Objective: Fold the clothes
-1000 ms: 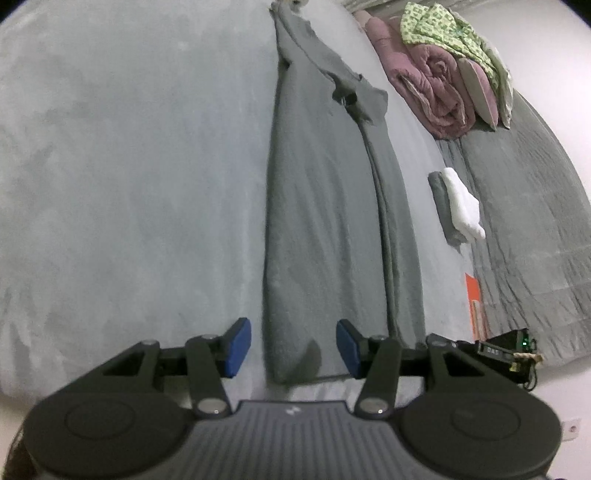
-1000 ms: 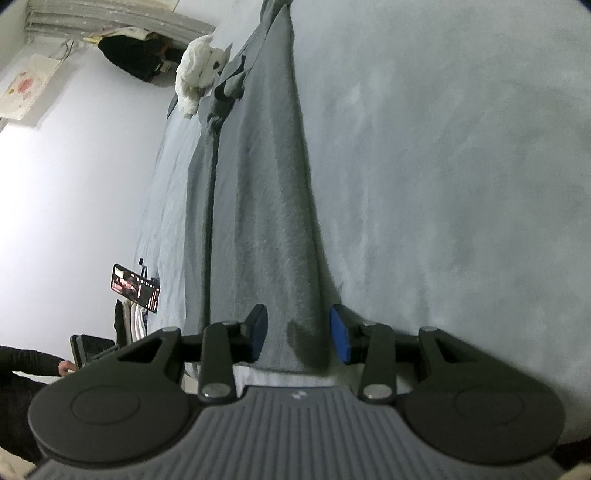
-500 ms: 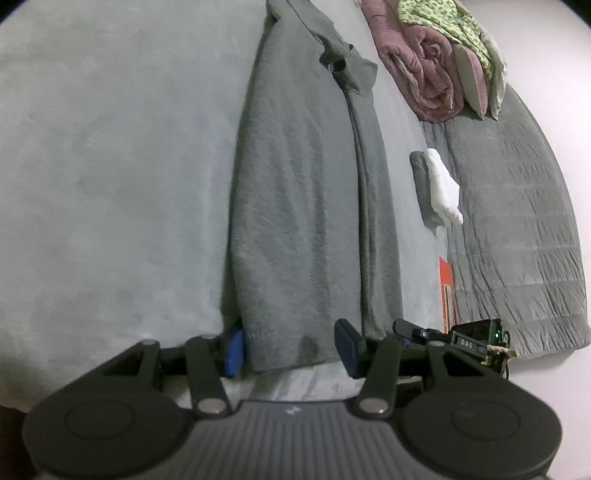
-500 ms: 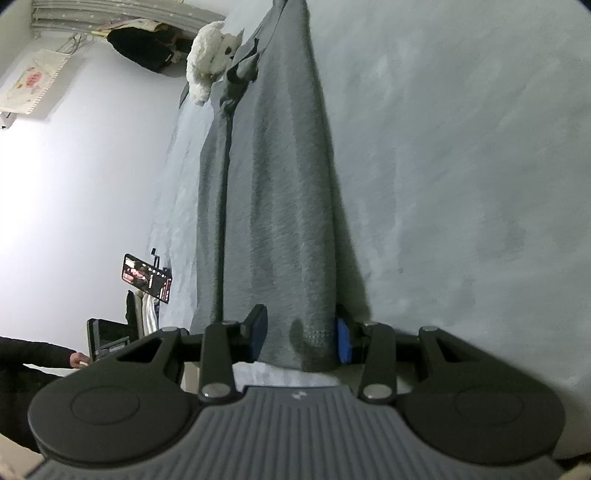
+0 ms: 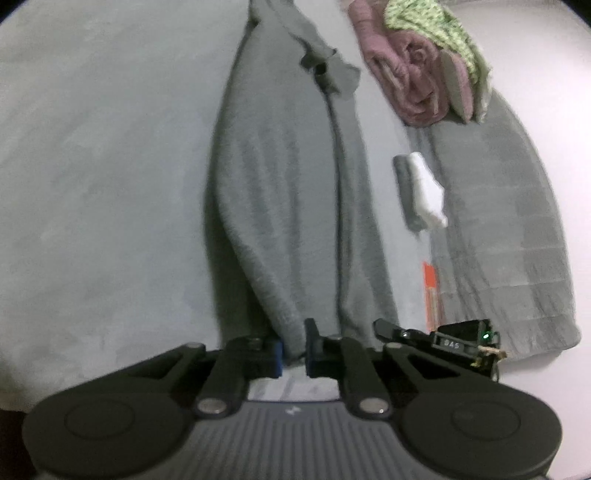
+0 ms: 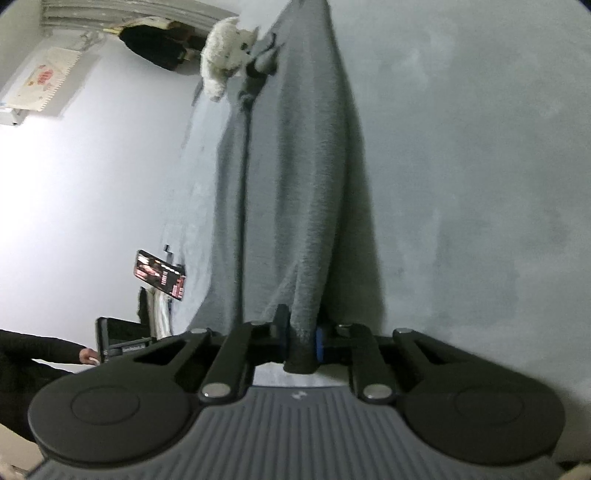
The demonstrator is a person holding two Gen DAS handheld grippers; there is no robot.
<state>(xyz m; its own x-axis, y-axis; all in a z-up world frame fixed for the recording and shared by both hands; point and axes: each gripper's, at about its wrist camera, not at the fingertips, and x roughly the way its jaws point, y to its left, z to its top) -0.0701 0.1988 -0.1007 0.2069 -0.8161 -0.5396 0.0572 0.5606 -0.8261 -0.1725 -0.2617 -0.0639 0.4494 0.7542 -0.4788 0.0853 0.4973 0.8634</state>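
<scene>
A long grey garment point(image 5: 284, 192) lies stretched out on the pale grey bed point(image 5: 92, 166), folded lengthwise, with a crumpled sleeve at its far end. My left gripper point(image 5: 294, 350) has its jaws closing on the near hem corner, and the blue pads pinch the cloth. In the right wrist view the same grey garment point(image 6: 306, 184) runs away from me. My right gripper point(image 6: 301, 341) has its jaws closing on the other near corner, with the fabric bunched between the pads and lifted slightly.
A pink rolled blanket point(image 5: 406, 74) and a green patterned cloth point(image 5: 443, 33) lie at the far right. Folded grey and white items point(image 5: 421, 192) rest beside a grey quilt point(image 5: 509, 221). A white plush toy point(image 6: 225, 55), a phone point(image 6: 159, 275) and a person's hand point(image 6: 88, 356) are at the bed's left.
Both grippers went from open around the garment's near hem to closed on it. The hem is now gathered between the pads and the cloth near it has puckered.
</scene>
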